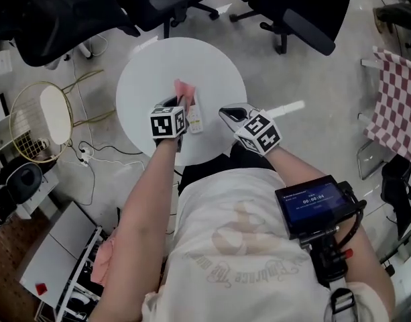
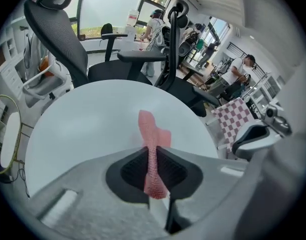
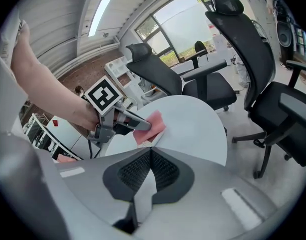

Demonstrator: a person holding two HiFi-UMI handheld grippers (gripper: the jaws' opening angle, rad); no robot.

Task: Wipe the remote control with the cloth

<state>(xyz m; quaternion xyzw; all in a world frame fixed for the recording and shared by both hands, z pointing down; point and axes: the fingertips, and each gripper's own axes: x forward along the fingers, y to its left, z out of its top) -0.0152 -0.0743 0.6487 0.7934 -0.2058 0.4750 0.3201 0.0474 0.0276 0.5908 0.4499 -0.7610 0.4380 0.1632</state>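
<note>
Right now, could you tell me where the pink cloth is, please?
In the head view, the cloth is clamped in the left gripper over the round white table, close beside the remote control lying there.

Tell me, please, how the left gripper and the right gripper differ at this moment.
The left gripper is shut on the pink cloth; the right gripper is shut on nothing. In the head view the left gripper sits right beside the remote on the table, while the right gripper stands apart, further right. Both have their jaws together and carry a marker cube.
</note>
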